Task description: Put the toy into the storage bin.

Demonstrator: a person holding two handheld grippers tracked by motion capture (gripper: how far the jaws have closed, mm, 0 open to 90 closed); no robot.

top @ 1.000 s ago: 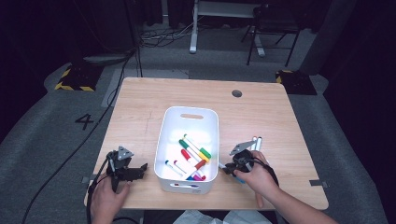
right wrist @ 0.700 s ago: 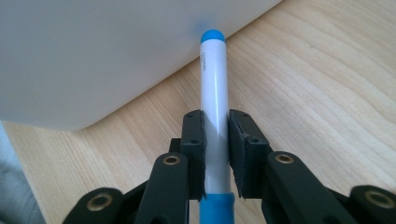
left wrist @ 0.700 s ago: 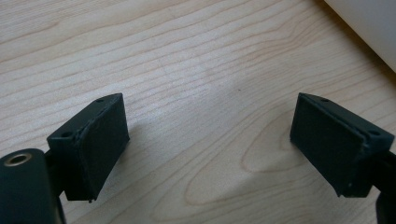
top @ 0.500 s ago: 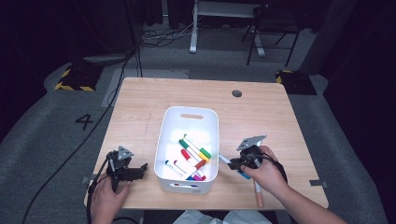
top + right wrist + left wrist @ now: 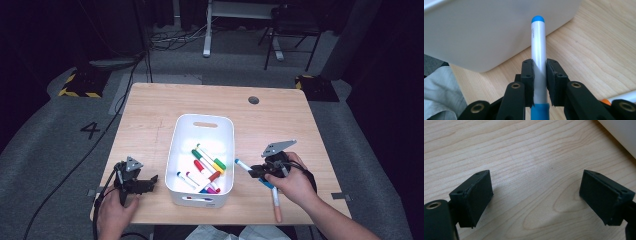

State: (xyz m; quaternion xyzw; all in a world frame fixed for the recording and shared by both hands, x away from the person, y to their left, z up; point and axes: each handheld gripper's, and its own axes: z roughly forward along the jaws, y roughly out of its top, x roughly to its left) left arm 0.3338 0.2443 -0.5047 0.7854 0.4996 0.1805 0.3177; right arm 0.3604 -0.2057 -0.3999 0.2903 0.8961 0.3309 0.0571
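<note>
A white bin (image 5: 176,145) stands mid-table with several coloured markers (image 5: 207,165) lying in it. Just right of the bin, my right gripper (image 5: 254,172) is shut on a white marker with blue ends (image 5: 242,164), held above the table. In the right gripper view the pads (image 5: 527,75) clamp the barrel of the blue marker (image 5: 537,42), whose tip points at the bin wall (image 5: 486,32). My left gripper (image 5: 146,182) rests left of the bin, open. In the left gripper view its jaws (image 5: 536,195) stand wide over bare wood.
An orange-tipped marker (image 5: 275,202) lies on the table near the front edge, under the right hand; its end (image 5: 621,98) also shows in the right gripper view. A corner of the bin (image 5: 621,132) sits ahead of the left gripper. Cables trail off the table's left.
My right gripper has risen off the table with the blue marker and shifted a little, leaving the orange-tipped marker lying below. The left gripper has stayed put.
</note>
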